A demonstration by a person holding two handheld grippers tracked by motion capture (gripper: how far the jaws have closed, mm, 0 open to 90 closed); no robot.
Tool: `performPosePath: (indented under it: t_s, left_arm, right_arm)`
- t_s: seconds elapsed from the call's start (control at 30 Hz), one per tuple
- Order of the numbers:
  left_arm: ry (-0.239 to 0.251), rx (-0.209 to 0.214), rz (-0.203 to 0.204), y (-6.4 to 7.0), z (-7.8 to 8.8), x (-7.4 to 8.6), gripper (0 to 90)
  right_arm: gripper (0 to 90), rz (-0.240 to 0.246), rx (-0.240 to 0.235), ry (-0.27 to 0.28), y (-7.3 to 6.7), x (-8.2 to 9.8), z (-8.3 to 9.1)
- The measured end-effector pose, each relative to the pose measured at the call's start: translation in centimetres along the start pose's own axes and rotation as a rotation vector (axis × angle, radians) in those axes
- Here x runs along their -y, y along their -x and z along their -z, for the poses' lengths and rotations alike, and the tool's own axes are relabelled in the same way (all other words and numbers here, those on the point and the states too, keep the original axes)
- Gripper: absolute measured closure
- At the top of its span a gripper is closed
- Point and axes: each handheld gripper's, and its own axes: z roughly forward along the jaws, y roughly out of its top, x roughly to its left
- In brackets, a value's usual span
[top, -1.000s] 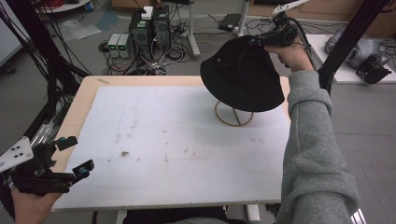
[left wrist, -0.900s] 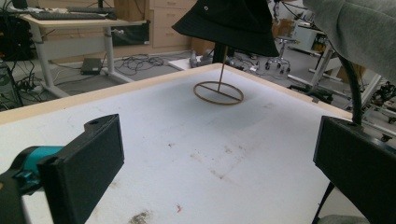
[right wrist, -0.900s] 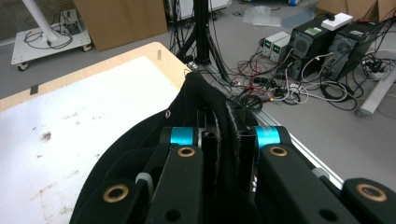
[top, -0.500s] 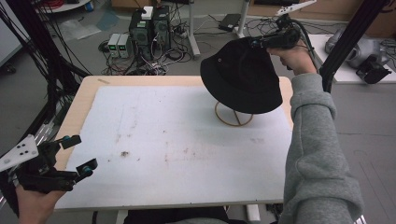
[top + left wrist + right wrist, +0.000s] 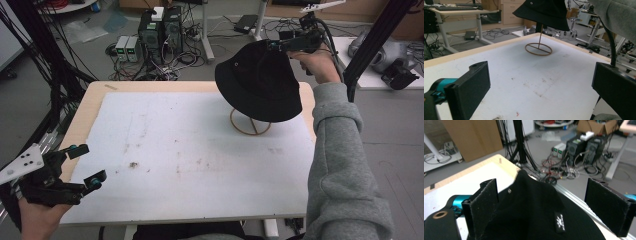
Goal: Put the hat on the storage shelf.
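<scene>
Both grippers gape wide — right gripper [image 5: 544, 202] around the black hat [image 5: 260, 82]; left gripper [image 5: 85, 165] empty.

Black bucket hat [image 5: 260, 82]: matt woven cloth, with metal eyelets and a small sewn label [image 5: 559, 221]. Hat stand [image 5: 538, 48]: thin rod and ring base that look like pale wood. Table [image 5: 95, 100]: light wood edge, its top covered by a white matt sheet [image 5: 200, 155], scuffed and stained. Left gripper [image 5: 85, 165]: black matt plastic body with teal parts; jaw pads finely textured, like foam. Right gripper [image 5: 549, 202]: same rough black pads. Sleeve [image 5: 340, 170]: grey fleecy knit.
</scene>
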Motion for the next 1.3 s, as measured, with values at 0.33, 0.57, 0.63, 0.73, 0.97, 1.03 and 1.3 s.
performPosePath:
  t_s: [0.33,0.57,0.63,0.73,0.97,1.03,1.3]
  left_arm:
    - [0.010,0.023,-0.013,0.0,-0.7,-0.6,2.1]
    - [0.027,0.033,-0.017,-0.4,-0.9,-1.2,2.1]
    - [0.038,0.036,-0.015,-0.7,-0.9,-1.4,2.1]
    - [0.048,0.039,-0.010,-1.0,-0.9,-1.5,2.1]
    - [0.057,0.052,-0.013,-1.2,-1.0,-1.7,2.1]
    - [0.059,0.058,-0.019,-1.2,-1.1,-1.8,2.1]
    - [0.066,0.072,-0.036,-0.9,-1.4,-2.3,2.1]
  right_arm:
    - [1.3,0.034,-0.011,0.059,-1.6,0.6,2.0]
    - [1.3,0.045,-0.051,0.078,-3.2,2.1,4.5]
    - [1.3,0.047,-0.059,0.082,-3.7,2.6,5.1]
    - [1.3,0.056,-0.073,0.095,-4.6,3.5,5.8]
    - [1.3,0.060,-0.079,0.118,-6.8,6.2,6.4]
    - [1.3,0.064,-0.061,0.116,-7.3,7.1,6.4]
    - [1.3,0.053,-0.009,0.174,-8.9,9.8,8.2]
